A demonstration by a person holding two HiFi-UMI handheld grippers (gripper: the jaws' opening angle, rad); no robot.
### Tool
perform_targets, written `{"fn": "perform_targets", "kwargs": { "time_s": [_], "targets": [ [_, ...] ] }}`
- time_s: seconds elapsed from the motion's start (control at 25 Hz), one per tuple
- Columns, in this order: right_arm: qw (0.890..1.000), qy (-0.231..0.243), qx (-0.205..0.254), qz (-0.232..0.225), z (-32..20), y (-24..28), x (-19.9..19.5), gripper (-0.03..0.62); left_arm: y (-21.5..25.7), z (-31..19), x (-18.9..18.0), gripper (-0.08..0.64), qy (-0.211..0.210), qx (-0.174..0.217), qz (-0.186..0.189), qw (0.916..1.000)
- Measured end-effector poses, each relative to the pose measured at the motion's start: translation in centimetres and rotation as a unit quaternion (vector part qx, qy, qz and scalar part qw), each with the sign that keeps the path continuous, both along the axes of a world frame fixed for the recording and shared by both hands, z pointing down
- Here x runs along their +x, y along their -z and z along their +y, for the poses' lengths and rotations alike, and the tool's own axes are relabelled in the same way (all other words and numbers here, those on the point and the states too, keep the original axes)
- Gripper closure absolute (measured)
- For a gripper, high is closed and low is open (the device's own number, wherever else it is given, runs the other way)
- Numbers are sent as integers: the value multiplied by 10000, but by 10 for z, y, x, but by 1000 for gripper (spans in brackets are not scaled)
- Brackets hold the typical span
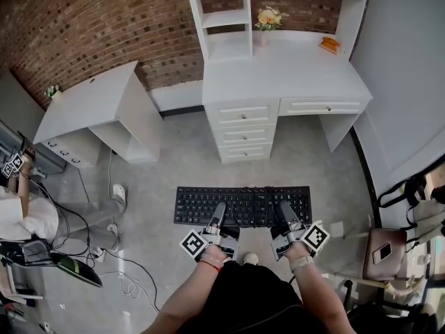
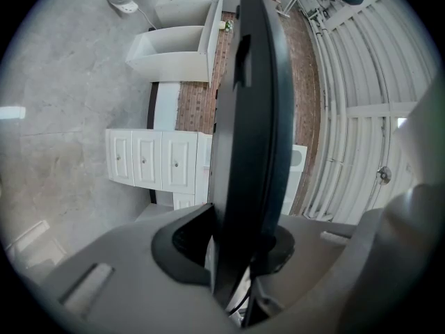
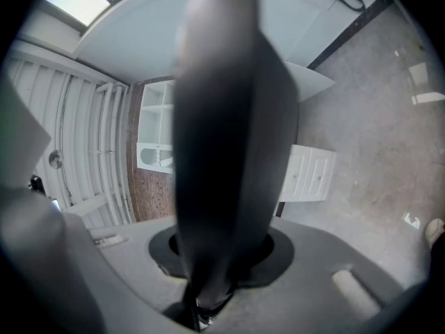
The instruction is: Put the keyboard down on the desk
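A black keyboard (image 1: 242, 205) is held level in the air above the floor, some way in front of the white desk (image 1: 285, 75). My left gripper (image 1: 217, 221) is shut on its near edge left of centre, and my right gripper (image 1: 285, 216) is shut on the near edge right of centre. In the left gripper view the keyboard (image 2: 254, 117) shows edge-on, running up from between the jaws. The right gripper view has the keyboard (image 3: 226, 158) as a dark blurred slab clamped between the jaws.
The desk has a hutch with a flower vase (image 1: 268, 21) and an orange object (image 1: 329, 44) on its top, drawers below. A second white desk (image 1: 90, 103) stands at the left. A chair with a bag (image 1: 386, 252) is at the right. Cables (image 1: 118, 270) lie on the floor.
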State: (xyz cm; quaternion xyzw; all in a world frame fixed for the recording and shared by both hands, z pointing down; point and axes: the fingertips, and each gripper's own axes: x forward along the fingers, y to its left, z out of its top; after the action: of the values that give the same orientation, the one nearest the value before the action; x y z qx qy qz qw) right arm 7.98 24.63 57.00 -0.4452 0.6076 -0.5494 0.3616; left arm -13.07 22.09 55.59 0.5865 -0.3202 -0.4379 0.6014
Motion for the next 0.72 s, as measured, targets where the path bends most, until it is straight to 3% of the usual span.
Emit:
{"fn": "perform_targets", "kwargs": {
  "time_s": [0.72],
  "targets": [
    [9998,-21,-150,-117,-22,-11,10,512,-8,-23,11,485,-27,-125,-27,9999]
  ]
}}
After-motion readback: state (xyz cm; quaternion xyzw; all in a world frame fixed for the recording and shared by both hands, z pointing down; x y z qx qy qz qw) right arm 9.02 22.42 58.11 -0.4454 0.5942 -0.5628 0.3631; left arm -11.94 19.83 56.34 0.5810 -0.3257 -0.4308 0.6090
